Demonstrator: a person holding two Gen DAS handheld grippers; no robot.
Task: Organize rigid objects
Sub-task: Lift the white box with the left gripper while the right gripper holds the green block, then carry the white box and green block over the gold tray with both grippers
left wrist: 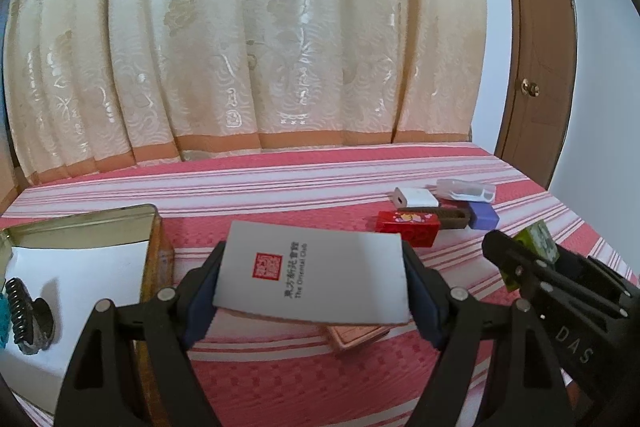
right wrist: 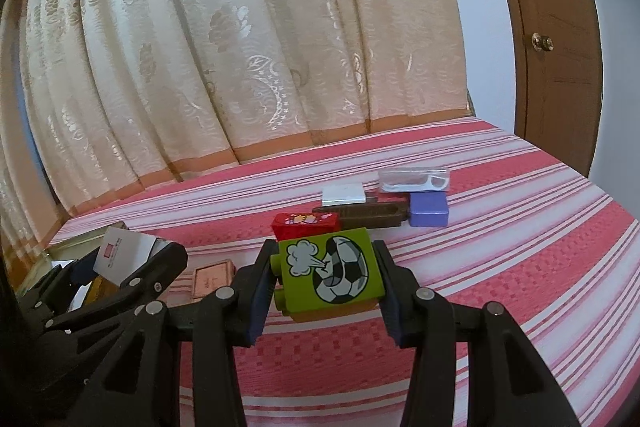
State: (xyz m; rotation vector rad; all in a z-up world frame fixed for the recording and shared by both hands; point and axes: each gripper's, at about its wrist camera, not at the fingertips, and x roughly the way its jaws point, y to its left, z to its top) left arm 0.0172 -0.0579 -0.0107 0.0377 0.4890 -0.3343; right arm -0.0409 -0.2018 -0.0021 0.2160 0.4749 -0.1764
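While the left gripper [left wrist: 312, 279] clamps the white card [left wrist: 316, 273] beside the open tin [left wrist: 84, 227] and the right gripper [right wrist: 326, 277] grips the green block [right wrist: 330, 275] above the bed [right wrist: 520, 227], each should lower level into the tin before releasing.

Striped red bed [right wrist: 520, 247], tin [left wrist: 120, 223], small boxes [right wrist: 428, 211]
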